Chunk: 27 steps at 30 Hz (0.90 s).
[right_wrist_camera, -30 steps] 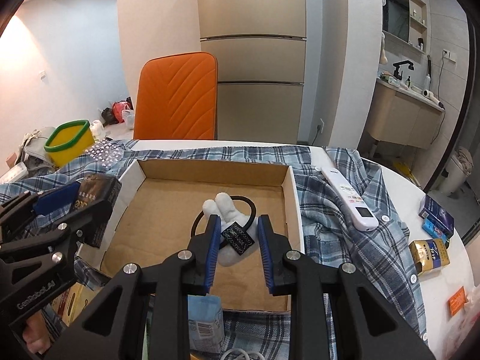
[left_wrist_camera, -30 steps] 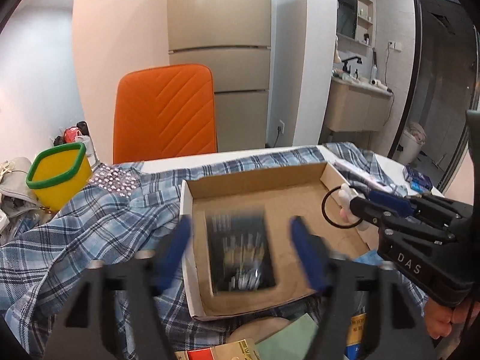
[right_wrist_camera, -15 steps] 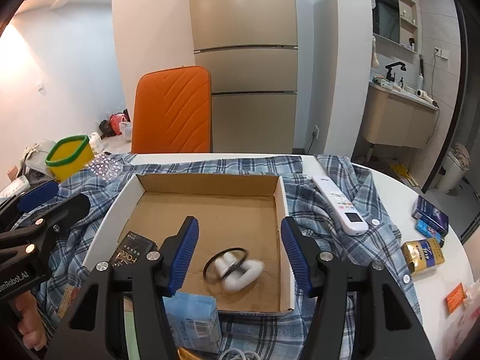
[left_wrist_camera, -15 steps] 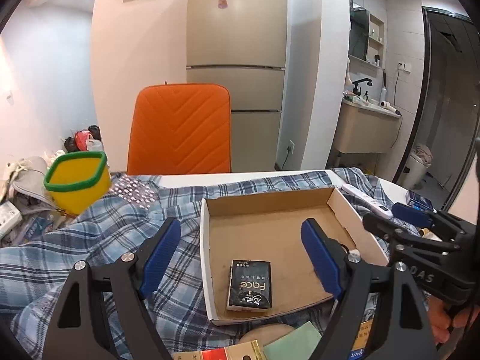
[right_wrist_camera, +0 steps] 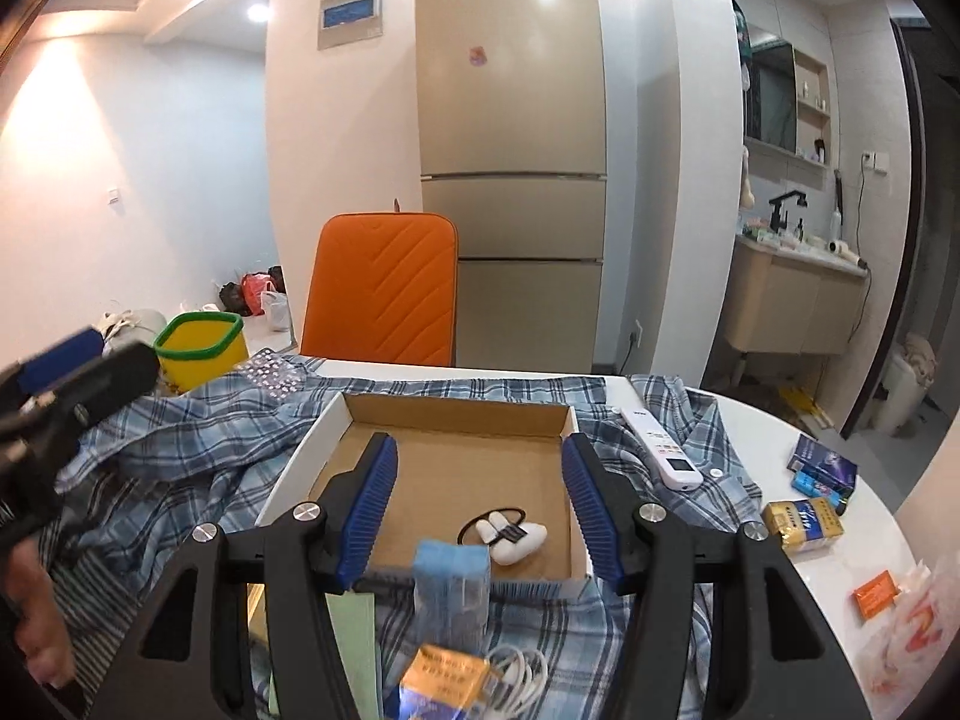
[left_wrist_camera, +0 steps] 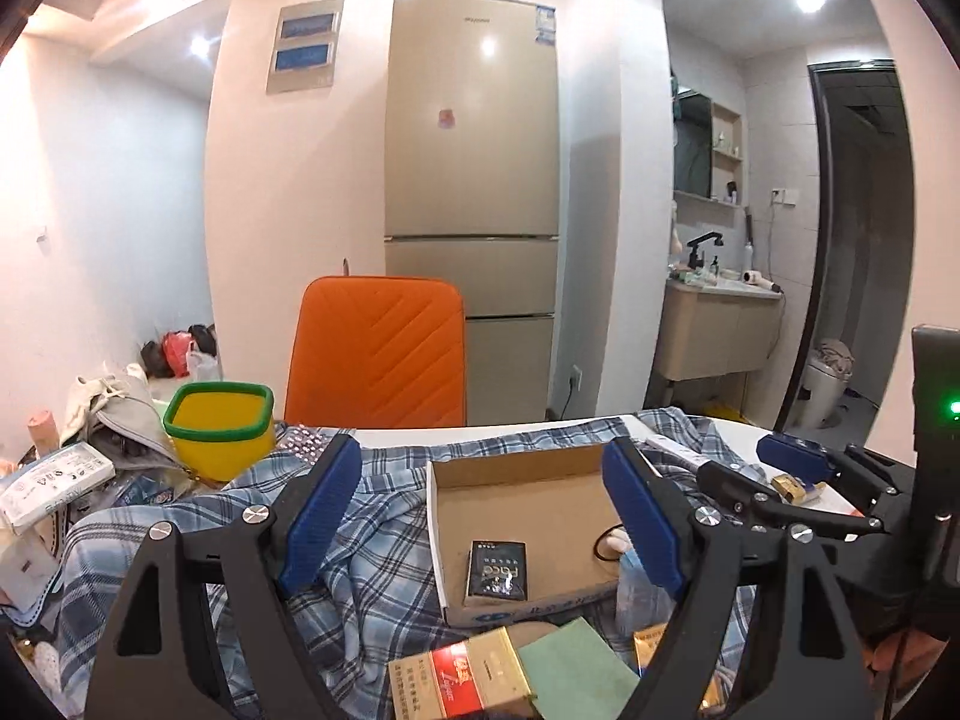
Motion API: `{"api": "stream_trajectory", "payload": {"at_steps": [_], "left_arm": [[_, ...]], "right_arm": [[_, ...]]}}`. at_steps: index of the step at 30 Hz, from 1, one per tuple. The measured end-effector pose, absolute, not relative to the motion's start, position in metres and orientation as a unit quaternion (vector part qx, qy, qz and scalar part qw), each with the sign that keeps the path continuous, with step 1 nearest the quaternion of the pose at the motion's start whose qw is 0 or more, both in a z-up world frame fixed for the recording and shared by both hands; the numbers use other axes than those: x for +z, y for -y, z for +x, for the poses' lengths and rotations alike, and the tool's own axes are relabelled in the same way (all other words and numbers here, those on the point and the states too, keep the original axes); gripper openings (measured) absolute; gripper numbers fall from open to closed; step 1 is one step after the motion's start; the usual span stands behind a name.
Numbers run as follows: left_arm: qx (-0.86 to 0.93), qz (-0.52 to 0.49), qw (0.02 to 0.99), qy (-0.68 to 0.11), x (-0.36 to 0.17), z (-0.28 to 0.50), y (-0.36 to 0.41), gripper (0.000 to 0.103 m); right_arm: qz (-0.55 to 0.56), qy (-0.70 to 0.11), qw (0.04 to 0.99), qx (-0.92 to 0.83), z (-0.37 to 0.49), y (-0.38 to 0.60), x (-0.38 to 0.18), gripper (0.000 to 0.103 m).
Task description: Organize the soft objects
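Note:
A shallow cardboard box (left_wrist_camera: 516, 471) (right_wrist_camera: 462, 411) sits on a blue plaid shirt (left_wrist_camera: 384, 564) (right_wrist_camera: 198, 438) spread over the table. In the box lie a black "Face" packet (left_wrist_camera: 497, 569) and a white plush hair tie with a black loop (right_wrist_camera: 510, 534). My left gripper (left_wrist_camera: 480, 522) is open and empty, raised in front of the box. My right gripper (right_wrist_camera: 477, 504) is open and empty, also raised before the box. A pale blue tissue pack (right_wrist_camera: 451, 588) stands just in front of the box.
A yellow tub with a green rim (left_wrist_camera: 219, 429) stands at the left, an orange chair (left_wrist_camera: 375, 354) behind the table. A white remote (right_wrist_camera: 660, 450), small boxes (right_wrist_camera: 804, 525) and an orange packet (right_wrist_camera: 877, 594) lie at the right. Cigarette packs (left_wrist_camera: 462, 684) and a green pad (left_wrist_camera: 576, 675) lie near me.
Both grippers opened, dropped the black packet and the hair tie into the box, then pulled back and up.

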<state>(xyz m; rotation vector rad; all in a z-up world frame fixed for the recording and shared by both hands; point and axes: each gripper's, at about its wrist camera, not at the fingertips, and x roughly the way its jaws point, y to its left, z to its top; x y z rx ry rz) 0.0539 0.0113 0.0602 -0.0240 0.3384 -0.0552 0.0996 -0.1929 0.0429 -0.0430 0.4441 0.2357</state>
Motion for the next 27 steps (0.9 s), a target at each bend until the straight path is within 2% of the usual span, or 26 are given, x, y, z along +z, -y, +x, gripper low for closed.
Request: {"api": "stream_trajectory", "payload": {"at_steps": [11,17,22,25,26,27], "left_arm": [[-0.045,-0.007,0.995,-0.092,0.034,0.009,-0.011,0.082],[-0.04,-0.029,0.994,-0.098,0.01,0.017,-0.022,0.082],[-0.037,-0.027,0.993,-0.112,-0.001,0.027,-0.024,0.082],[-0.047,-0.031,0.992,-0.11,-0.005,0.024,-0.024,0.098],[-0.048,-0.034,0.992,-0.108,-0.005,0.023,-0.025,0.101],[-0.05,-0.036,0.992,-0.106,-0.004,0.023,-0.026,0.103]], "right_arm": [[-0.002,-0.163,0.981,0.106,0.06,0.204,0.031,0.06],[-0.002,-0.158,0.983,0.096,0.06,0.203,0.018,0.06],[0.008,-0.161,0.983,0.092,0.062,0.205,0.009,0.067],[0.008,-0.155,0.984,0.086,0.06,0.205,0.007,0.081],[0.009,-0.151,0.985,0.082,0.058,0.206,0.007,0.087],[0.01,-0.148,0.986,0.08,0.056,0.207,0.007,0.088]]}}
